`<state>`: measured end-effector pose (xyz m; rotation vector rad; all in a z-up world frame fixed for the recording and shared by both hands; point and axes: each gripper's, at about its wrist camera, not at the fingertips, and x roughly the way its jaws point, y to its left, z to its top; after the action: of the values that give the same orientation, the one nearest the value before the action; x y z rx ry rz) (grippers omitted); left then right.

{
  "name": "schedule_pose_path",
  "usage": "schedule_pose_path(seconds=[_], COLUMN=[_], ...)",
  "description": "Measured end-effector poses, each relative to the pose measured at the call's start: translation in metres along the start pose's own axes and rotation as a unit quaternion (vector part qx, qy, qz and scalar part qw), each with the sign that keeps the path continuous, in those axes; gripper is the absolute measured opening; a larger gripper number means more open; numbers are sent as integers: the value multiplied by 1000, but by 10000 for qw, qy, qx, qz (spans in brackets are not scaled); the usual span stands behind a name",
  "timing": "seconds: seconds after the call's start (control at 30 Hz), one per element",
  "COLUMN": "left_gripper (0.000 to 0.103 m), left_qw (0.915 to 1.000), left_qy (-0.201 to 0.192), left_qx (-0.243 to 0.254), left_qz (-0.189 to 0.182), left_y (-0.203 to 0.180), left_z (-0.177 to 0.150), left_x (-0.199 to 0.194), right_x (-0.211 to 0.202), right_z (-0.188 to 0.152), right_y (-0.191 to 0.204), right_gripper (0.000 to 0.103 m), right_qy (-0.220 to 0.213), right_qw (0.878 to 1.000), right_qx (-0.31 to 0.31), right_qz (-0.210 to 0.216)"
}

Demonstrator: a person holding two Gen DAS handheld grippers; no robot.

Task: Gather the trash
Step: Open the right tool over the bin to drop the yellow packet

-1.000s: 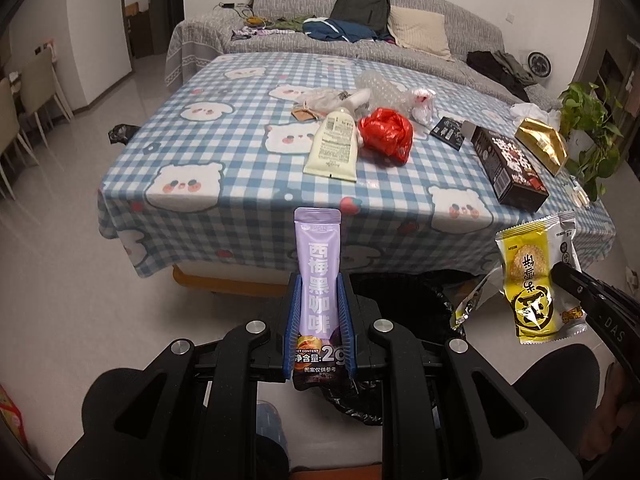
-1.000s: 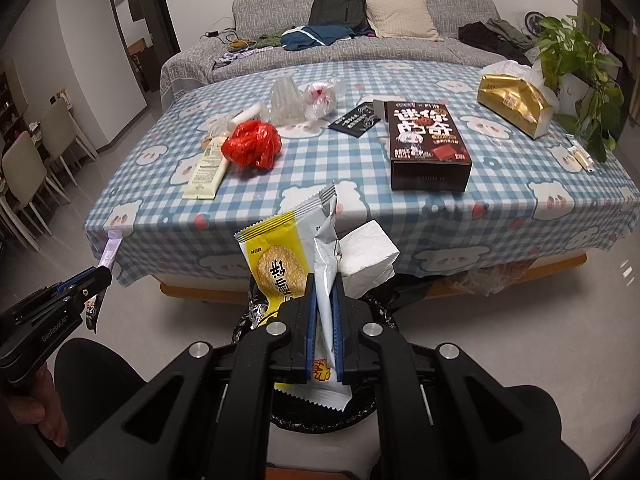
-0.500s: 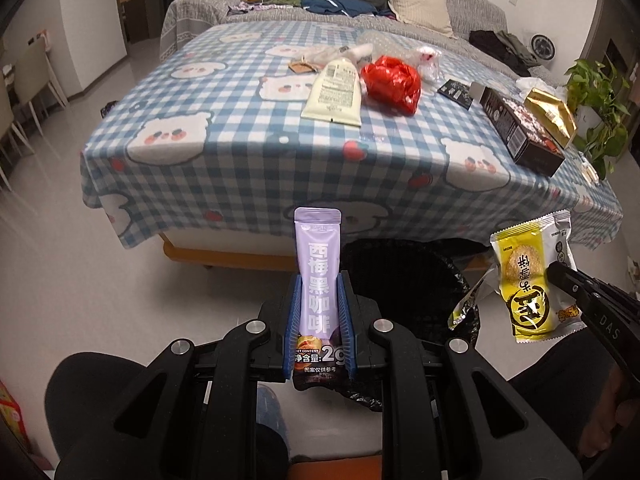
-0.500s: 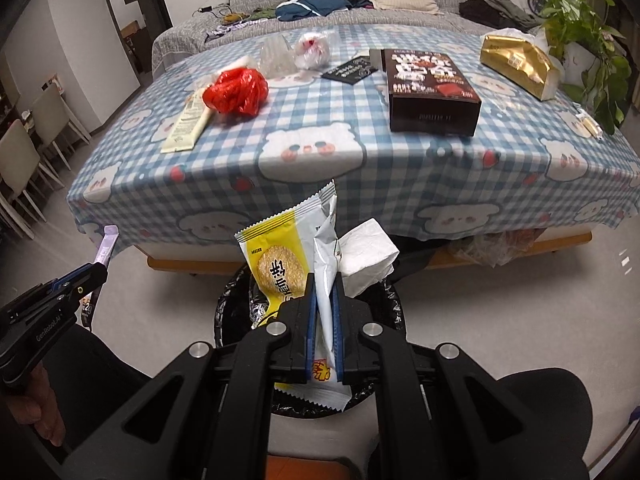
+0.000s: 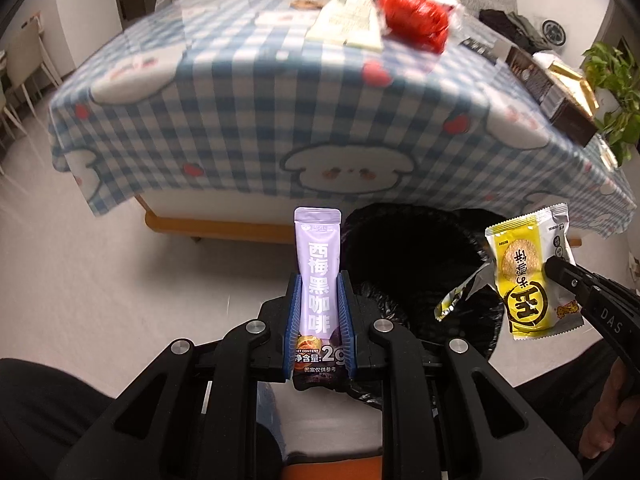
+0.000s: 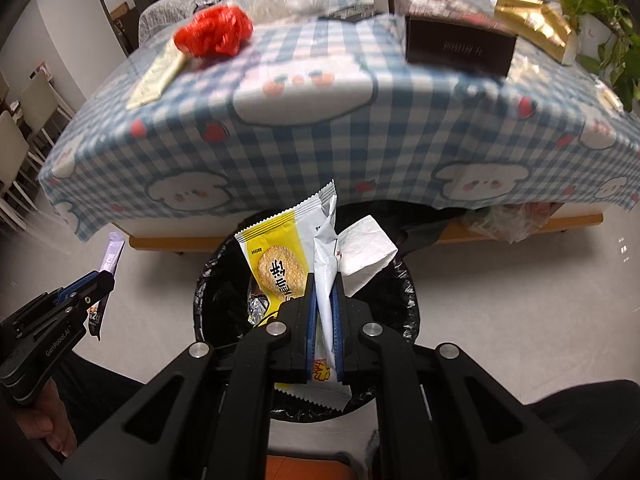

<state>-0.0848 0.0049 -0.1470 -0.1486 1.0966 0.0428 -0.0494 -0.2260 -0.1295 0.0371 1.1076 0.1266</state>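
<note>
Crowding tbl (image 6: 304,148): red bag (image 6: 214,31), dark box (image 6: 460,46), bin (image 6: 404,300) below edge

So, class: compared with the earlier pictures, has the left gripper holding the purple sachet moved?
Yes. The left gripper has sunk: in its own view the table edge has climbed the picture and the black bin now fills more of it.
</note>
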Motion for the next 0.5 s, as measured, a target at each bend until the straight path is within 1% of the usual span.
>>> schedule_pose_path(seconds=[0.27, 0.5], left_gripper=[17, 17], left_qw=[9997, 9995], left_qy=[213, 253], left_qx=[-72, -166], left_qz=[11, -21], left_y=[6, 13], left_z=[-7, -3], left_x=[40, 61], right_x=[40, 68], right_z=[-4, -5], right_y=[3, 7], right_gripper=[7, 7], right_qy=[284, 439], right_qw=[9996, 9990], right_qx=[4, 28], right_qz=[-9, -42])
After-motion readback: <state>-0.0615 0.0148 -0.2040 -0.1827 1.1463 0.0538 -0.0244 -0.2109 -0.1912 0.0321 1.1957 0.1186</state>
